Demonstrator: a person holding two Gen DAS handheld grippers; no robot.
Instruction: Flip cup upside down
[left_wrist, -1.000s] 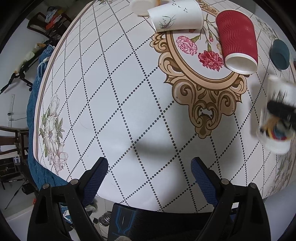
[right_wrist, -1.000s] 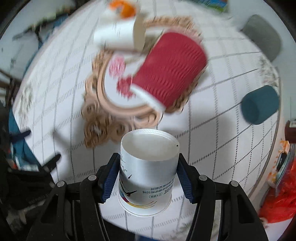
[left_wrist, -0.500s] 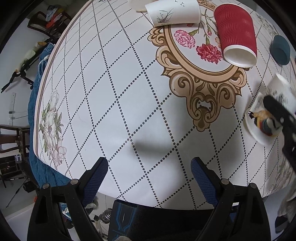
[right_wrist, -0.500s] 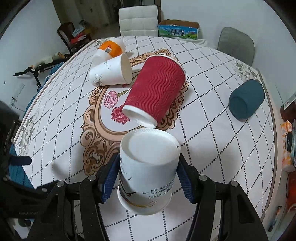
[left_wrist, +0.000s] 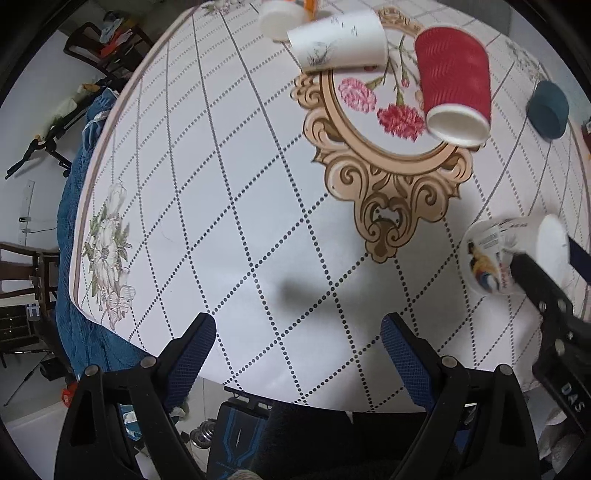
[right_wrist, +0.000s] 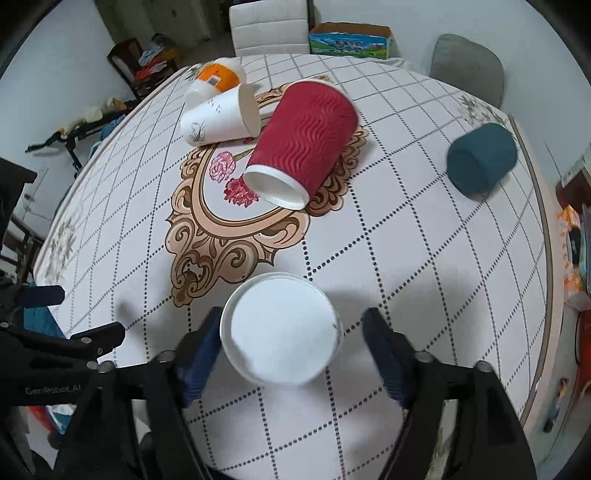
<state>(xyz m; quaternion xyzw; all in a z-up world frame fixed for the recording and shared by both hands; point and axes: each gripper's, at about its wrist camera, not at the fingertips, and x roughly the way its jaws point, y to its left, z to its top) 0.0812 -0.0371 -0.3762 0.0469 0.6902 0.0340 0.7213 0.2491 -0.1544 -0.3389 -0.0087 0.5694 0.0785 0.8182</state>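
Observation:
A white printed cup (right_wrist: 280, 328) stands upside down on the table, its flat white base facing up. My right gripper (right_wrist: 291, 332) is open around it: the left finger is close to its side, the right finger stands clear of it. In the left wrist view the same cup (left_wrist: 495, 254) shows at the right edge with the right gripper's arm beside it. My left gripper (left_wrist: 297, 354) is open and empty above the near table edge.
A red ribbed cup (right_wrist: 303, 144), a white bird-print cup (right_wrist: 221, 118) and an orange-labelled cup (right_wrist: 216, 79) lie on their sides further back. A teal cup (right_wrist: 480, 158) lies at the right. The round table (right_wrist: 424, 240) has a patterned cloth; chairs stand behind.
The right gripper lowered the white cup onto the table upside down and opened its jaws. The left gripper stayed nearly still.

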